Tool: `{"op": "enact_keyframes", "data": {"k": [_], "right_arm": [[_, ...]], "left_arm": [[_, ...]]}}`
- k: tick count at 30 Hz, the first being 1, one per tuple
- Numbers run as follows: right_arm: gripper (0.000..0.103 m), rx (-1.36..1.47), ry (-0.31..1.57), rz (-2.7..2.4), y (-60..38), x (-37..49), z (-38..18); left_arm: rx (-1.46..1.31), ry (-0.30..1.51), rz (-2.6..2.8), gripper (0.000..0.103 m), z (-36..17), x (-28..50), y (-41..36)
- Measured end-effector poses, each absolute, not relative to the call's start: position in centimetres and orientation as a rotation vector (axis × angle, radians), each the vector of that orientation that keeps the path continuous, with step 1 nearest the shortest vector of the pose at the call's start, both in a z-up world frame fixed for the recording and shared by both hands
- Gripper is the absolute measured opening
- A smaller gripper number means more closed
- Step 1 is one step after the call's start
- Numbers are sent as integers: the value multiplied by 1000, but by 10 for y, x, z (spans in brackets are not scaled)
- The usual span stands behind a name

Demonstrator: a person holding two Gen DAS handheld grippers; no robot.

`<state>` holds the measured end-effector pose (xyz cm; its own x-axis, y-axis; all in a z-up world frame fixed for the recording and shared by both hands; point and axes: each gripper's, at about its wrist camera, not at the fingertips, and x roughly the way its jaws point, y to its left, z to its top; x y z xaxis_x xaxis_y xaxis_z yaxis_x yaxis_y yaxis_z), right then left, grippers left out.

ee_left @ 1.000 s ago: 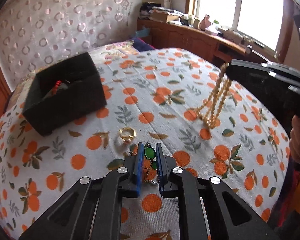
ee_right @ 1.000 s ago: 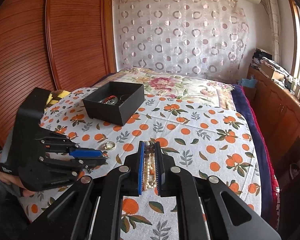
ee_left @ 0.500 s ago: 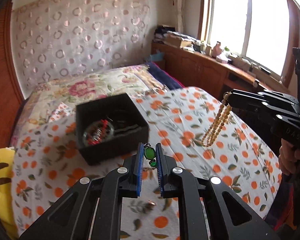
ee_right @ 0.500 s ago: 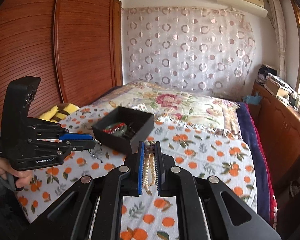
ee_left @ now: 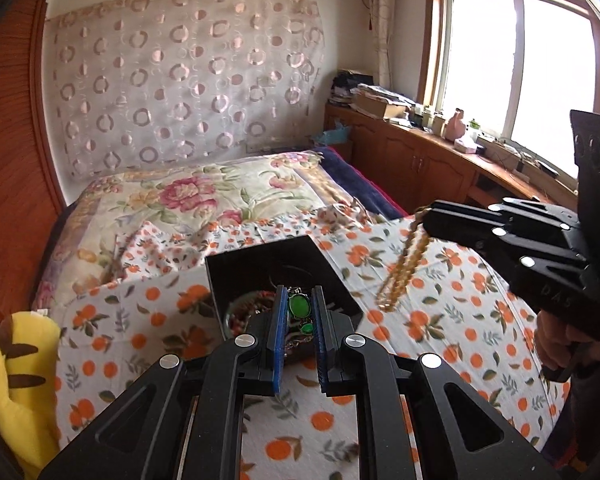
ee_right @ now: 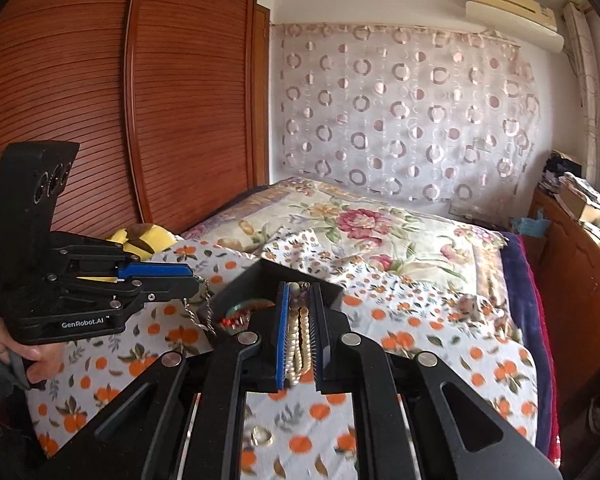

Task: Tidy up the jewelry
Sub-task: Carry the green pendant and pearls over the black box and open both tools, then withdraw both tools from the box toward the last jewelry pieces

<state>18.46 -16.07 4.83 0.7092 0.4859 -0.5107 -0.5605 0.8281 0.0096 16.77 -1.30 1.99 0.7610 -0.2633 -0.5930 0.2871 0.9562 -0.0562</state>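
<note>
A black open box (ee_left: 260, 264) sits on the orange-print cloth on the bed, with red beads and other jewelry inside; it also shows in the right wrist view (ee_right: 260, 276). My left gripper (ee_left: 299, 308) is shut on a green-stone chain necklace (ee_left: 299, 307) and holds it over the box; its chain dangles in the right wrist view (ee_right: 204, 312). My right gripper (ee_right: 299, 312) is shut on a cream pearl necklace (ee_right: 299, 336), lifted right of the box; the strand hangs in the left wrist view (ee_left: 400, 276). A gold ring (ee_right: 262, 436) lies on the cloth below.
A yellow plush toy (ee_left: 16, 380) lies at the bed's left edge. A floral quilt (ee_left: 204, 192) covers the far bed. A wooden cabinet (ee_left: 420, 160) with clutter runs along the window on the right. A wooden wardrobe (ee_right: 100, 100) stands left.
Both grippers have risen and moved toward the box with their necklaces. The left gripper went from the cloth near the ring to above the box.
</note>
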Motion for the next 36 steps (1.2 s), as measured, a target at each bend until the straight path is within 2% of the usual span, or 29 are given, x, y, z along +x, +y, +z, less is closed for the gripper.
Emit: {"op": "enact_keyframes", "data": {"k": [14, 30, 32, 35, 36], "right_arm": [[13, -149, 639, 659, -131, 224, 8], [13, -172, 694, 631, -154, 207, -12], [13, -177, 711, 631, -157, 201, -18], [13, -188, 742, 631, -160, 190, -30], [14, -192, 756, 631, -161, 186, -35]], "left_arm": [[28, 655, -269, 11, 16, 210, 0], [38, 678, -279, 11, 7, 232, -10], [36, 678, -282, 14, 7, 232, -11], [35, 675, -282, 29, 8, 231, -12], [33, 674, -284, 30, 7, 230, -12]]}}
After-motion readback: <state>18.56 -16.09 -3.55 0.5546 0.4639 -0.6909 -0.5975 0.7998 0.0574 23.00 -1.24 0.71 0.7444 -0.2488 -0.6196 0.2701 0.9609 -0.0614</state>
